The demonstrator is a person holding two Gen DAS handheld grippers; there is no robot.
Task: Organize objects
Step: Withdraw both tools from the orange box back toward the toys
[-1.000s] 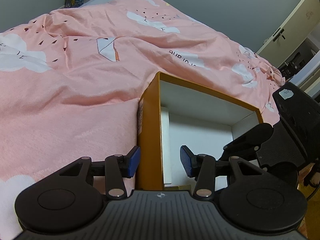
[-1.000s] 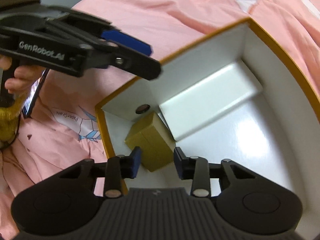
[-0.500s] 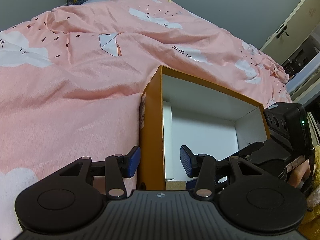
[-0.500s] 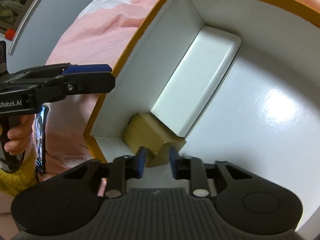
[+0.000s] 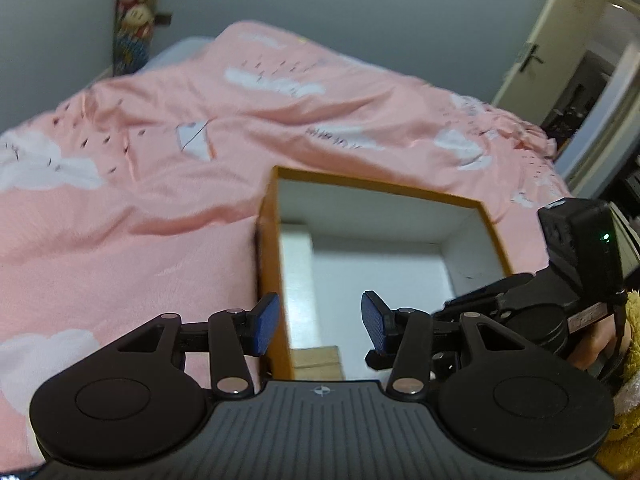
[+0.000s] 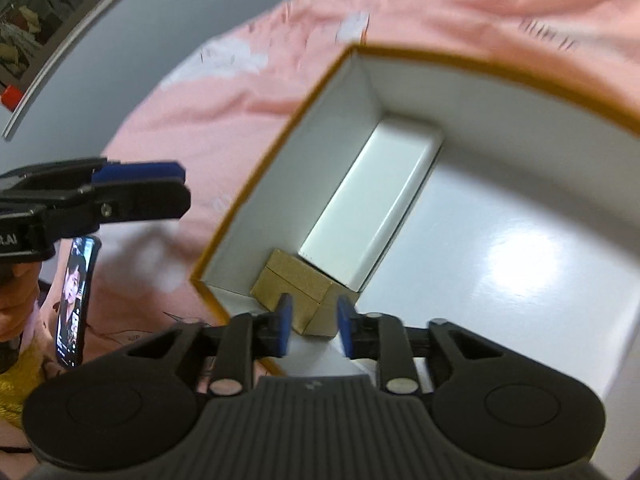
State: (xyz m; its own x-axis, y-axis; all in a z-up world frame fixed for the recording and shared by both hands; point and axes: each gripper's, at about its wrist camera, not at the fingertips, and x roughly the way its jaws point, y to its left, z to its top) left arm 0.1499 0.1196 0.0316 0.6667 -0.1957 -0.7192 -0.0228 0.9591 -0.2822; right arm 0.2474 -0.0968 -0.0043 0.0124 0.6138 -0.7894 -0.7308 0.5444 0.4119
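Observation:
An open orange box (image 5: 380, 188) with a white inside lies on a pink duvet (image 5: 120, 240). In its near left corner sits a small brown cardboard box (image 6: 296, 284) against a long white box (image 6: 372, 208). My right gripper (image 6: 314, 326) hovers just before the brown box; its jaws are opening and the blue pads stand off the box's corner. My left gripper (image 5: 320, 326) straddles the orange box's left wall (image 5: 276, 280), jaws opening slightly, pads not pressing. The brown box (image 5: 316, 356) shows between them, low down.
A phone (image 6: 74, 300) with a lit screen lies on the duvet left of the box, below the left gripper (image 6: 140, 184). Plush toys (image 5: 136, 8) hang at the far wall. A door (image 5: 532, 60) stands at the right. A hand and a yellow sleeve (image 5: 632, 320) hold the right gripper.
The right jaws narrowed around the brown box half a second ago and have now widened off it, while the wrist rolled. The left gripper rose and drew back; its jaws spread slightly.

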